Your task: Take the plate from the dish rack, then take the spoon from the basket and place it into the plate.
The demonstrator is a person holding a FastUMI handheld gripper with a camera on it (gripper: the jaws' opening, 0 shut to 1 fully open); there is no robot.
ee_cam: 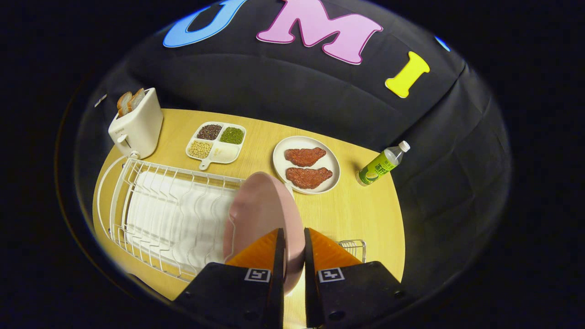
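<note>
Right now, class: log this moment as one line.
gripper: shut on round pink plate | plate: upright, at white wire dish rack | spoon: pending

The tool (295,237) hides the plate's (263,210) lower rim and most of the basket (354,249).

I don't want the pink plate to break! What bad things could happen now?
1. The tool pinches only the rim of the pink plate, which stands on edge. It might slip or swing out of the fingers.
2. The plate is right beside the dish rack. It could catch on the wires as it lifts.
3. The plate of meat sits just beyond. Swinging the pink plate that way might knock it.
</note>
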